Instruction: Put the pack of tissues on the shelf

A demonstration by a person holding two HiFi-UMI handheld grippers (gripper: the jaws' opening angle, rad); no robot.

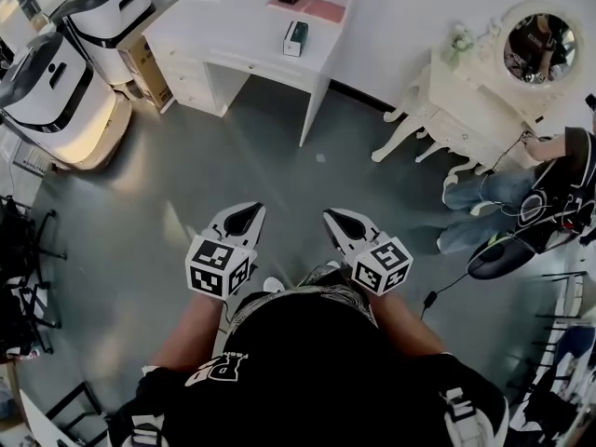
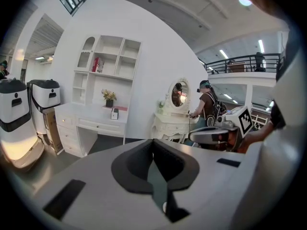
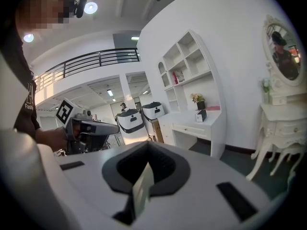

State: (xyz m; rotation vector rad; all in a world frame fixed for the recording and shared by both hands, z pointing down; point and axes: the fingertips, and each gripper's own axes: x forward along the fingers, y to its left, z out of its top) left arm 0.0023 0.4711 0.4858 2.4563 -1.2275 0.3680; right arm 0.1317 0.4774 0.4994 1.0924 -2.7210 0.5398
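While your left hand-held gripper (image 1: 244, 218) and right hand-held gripper (image 1: 341, 223) sit closed, empty, pack of tissues (image 1: 295, 37) on desk (image 1: 233, 35) looks light, squashy: pinch narrow sides.

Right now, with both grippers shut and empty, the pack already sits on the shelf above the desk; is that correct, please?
Not quite: the pack stands on the desk, below the shelf, as the head view shows. Both grippers, left and right, are indeed shut and empty.

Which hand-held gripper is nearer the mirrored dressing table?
Right. The right hand-held gripper is on the side of the dressing table; the left hand-held gripper lies beyond it, farther off.
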